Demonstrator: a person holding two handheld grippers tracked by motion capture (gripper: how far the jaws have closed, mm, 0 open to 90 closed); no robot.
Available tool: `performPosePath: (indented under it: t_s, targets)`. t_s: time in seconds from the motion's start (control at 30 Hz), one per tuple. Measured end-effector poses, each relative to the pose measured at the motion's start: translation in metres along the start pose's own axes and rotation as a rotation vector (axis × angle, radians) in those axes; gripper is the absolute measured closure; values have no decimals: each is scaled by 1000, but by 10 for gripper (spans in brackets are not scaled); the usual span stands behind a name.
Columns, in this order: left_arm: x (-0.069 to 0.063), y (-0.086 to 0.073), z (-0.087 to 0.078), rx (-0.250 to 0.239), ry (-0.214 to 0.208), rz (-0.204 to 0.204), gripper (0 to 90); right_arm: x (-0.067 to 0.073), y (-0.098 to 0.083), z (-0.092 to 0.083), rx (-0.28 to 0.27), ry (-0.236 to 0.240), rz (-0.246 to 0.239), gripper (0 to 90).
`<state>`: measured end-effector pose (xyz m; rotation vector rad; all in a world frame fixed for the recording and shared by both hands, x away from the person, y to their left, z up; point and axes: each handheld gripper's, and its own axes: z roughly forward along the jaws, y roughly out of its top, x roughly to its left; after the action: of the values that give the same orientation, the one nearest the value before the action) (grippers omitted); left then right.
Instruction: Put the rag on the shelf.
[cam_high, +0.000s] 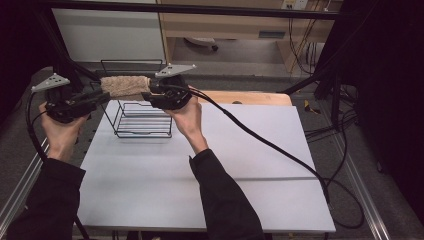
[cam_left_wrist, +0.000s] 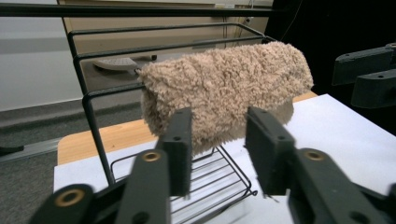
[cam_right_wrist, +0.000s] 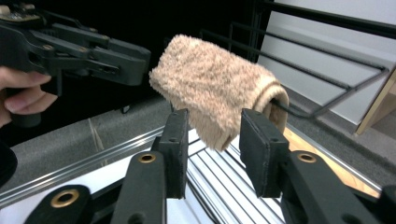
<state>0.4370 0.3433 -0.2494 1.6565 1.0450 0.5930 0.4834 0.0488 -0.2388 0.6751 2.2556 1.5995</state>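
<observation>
Left tool (cam_left_wrist: 218, 154) and right tool (cam_right_wrist: 214, 151) parted, level, flanking towel (cam_high: 125, 85) draped over rack (cam_high: 142, 122), gripping nothing

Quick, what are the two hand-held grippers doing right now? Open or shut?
Left hand-held gripper: open, pads off the beige towel draped on the wire rack.
Right hand-held gripper: open, holding nothing.

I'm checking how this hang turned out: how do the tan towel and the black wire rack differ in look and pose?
The tan towel is soft, fuzzy and solid; the black wire rack is thin, hard and see-through. The towel hangs folded over a top bar, off the table; the rack stands upright on the white table. The towel covers one short stretch of bar; the rack spreads much wider. Both sit at the table's far left, between the two grippers.
</observation>
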Motion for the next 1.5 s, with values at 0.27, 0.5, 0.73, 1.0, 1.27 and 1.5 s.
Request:
performPosePath:
  t_s: [0.27,0.5,0.73,1.0,1.27,1.5]
  targets:
    - [-2,-10,-8,21,14,15,447,-5,-14,-13,7,-8,23,448]
    - [-8,-34,-7,56,-5,29,308,-16,-33,-30,35,-24,57,293]
    - [-16,-61,2,96,-40,32,201,-29,-58,-50,53,-29,96,128]
    - [-33,-90,17,151,-77,62,96,-44,-89,-84,103,-37,130,41]
    - [-50,-118,27,176,-116,74,66,-57,-131,-120,149,-58,159,10]
    - [-58,-141,31,207,-152,77,75,-71,-173,-150,146,-75,191,5]
